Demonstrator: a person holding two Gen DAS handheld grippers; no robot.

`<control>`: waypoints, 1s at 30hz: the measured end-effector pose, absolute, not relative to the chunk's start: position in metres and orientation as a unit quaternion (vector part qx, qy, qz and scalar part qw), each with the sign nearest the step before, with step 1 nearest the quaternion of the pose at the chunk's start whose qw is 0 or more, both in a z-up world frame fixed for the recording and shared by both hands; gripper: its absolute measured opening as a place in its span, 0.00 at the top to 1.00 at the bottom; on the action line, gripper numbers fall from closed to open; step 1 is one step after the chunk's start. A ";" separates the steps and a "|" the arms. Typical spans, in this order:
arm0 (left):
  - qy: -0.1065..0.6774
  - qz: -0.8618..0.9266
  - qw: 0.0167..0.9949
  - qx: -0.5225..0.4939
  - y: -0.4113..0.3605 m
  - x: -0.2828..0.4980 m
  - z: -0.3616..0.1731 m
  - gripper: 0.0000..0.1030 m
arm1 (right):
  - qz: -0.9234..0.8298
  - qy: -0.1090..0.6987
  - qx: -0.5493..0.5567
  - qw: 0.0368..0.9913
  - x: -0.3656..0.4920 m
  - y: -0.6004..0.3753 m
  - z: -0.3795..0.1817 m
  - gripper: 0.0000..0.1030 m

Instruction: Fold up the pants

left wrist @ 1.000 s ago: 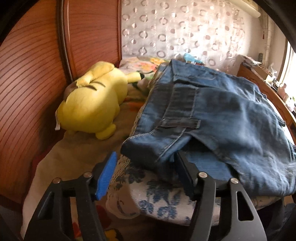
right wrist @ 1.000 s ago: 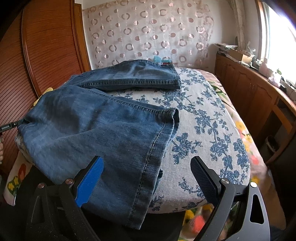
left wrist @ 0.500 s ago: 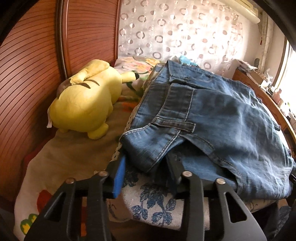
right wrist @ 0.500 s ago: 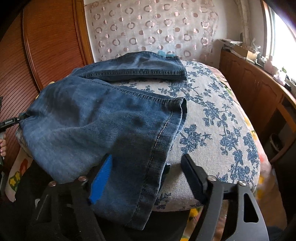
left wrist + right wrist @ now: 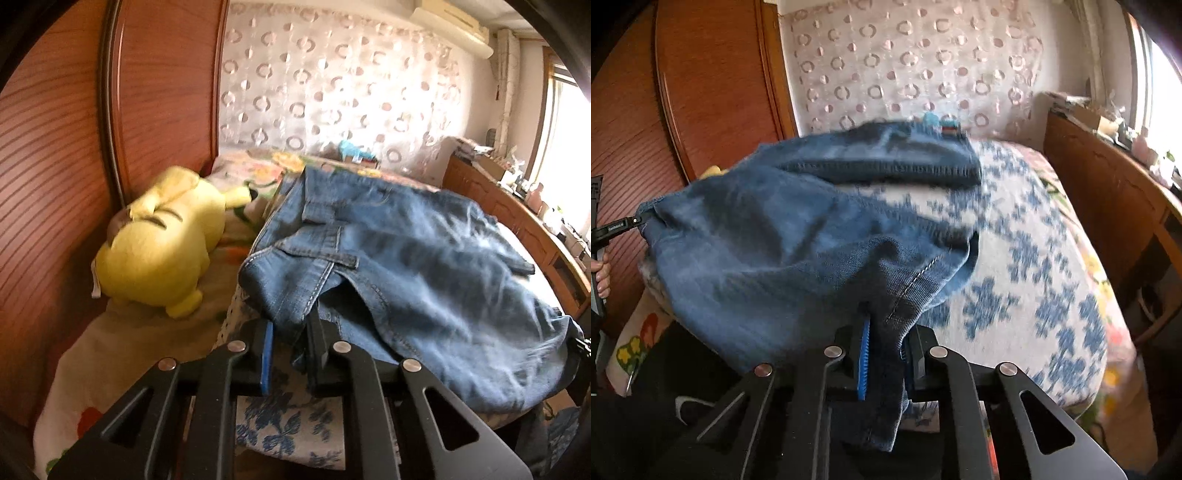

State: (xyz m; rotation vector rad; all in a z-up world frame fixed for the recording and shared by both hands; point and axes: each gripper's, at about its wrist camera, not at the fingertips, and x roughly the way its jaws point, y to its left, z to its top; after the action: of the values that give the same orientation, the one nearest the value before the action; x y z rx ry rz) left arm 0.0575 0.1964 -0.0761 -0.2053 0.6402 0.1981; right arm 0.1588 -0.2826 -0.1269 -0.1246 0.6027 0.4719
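Observation:
Blue denim pants (image 5: 417,269) lie across a white cushion with blue flowers (image 5: 273,428). My left gripper (image 5: 291,354) is shut on the waistband corner nearest me. In the right wrist view the pants (image 5: 783,251) are lifted and bunched above the cushion (image 5: 1027,280). My right gripper (image 5: 886,354) is shut on the hem of the near leg, which hangs down between the jaws. The far leg (image 5: 882,162) lies across the back of the cushion. The left gripper (image 5: 617,229) shows at the left edge, holding the waist.
A yellow plush toy (image 5: 162,251) lies left of the pants against a wooden headboard (image 5: 66,155). A wooden cabinet (image 5: 1108,192) runs along the right under a bright window. A curtain with rings (image 5: 916,62) hangs behind. A floral blanket (image 5: 88,373) covers the bed.
Both grippers have closed from open onto the pants: the left on the waistband corner, the right on the leg hem. The near leg has risen off the cushion.

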 end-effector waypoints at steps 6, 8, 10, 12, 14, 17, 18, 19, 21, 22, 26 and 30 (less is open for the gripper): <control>0.293 0.085 0.948 -0.088 0.186 0.061 -0.055 0.85 | 0.233 0.251 -0.077 0.936 0.153 -0.283 -0.100 0.87; 0.288 0.082 0.951 -0.084 0.181 0.062 -0.051 0.86 | 0.234 0.239 -0.081 0.939 0.155 -0.278 -0.092 0.87; 0.285 0.079 0.952 -0.081 0.178 0.063 -0.047 0.86 | 0.235 0.230 -0.085 0.941 0.159 -0.271 -0.086 0.88; 0.281 0.077 0.953 -0.078 0.175 0.066 -0.044 0.86 | 0.237 0.223 -0.089 0.941 0.161 -0.266 -0.083 0.88; 0.279 0.075 0.954 -0.075 0.173 0.069 -0.042 0.86 | 0.239 0.220 -0.094 0.941 0.162 -0.263 -0.081 0.88; 0.274 0.073 0.957 -0.067 0.168 0.075 -0.037 0.86 | 0.240 0.219 -0.107 0.940 0.165 -0.256 -0.079 0.88; 0.271 0.073 0.958 -0.065 0.167 0.077 -0.035 0.86 | 0.240 0.220 -0.111 0.939 0.169 -0.256 -0.080 0.88; 0.269 0.073 0.958 -0.064 0.167 0.078 -0.033 0.86 | 0.239 0.222 -0.113 0.939 0.172 -0.256 -0.080 0.88; 0.265 0.072 0.960 -0.063 0.166 0.083 -0.030 0.86 | 0.237 0.225 -0.115 0.938 0.180 -0.257 -0.081 0.88; 0.262 0.071 0.961 -0.062 0.166 0.086 -0.028 0.86 | 0.235 0.226 -0.116 0.938 0.185 -0.257 -0.080 0.88; 0.254 0.067 0.963 -0.059 0.164 0.098 -0.020 0.86 | 0.227 0.226 -0.114 0.940 0.197 -0.257 -0.074 0.88; 0.248 0.066 0.965 -0.057 0.164 0.109 -0.011 0.87 | 0.222 0.222 -0.109 0.943 0.207 -0.254 -0.066 0.88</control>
State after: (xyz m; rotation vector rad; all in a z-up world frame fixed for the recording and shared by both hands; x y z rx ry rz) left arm 0.1092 0.1636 -0.0112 -0.1158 0.5025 0.1336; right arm 0.2074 -0.2545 -0.0656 -0.2219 0.4531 0.4517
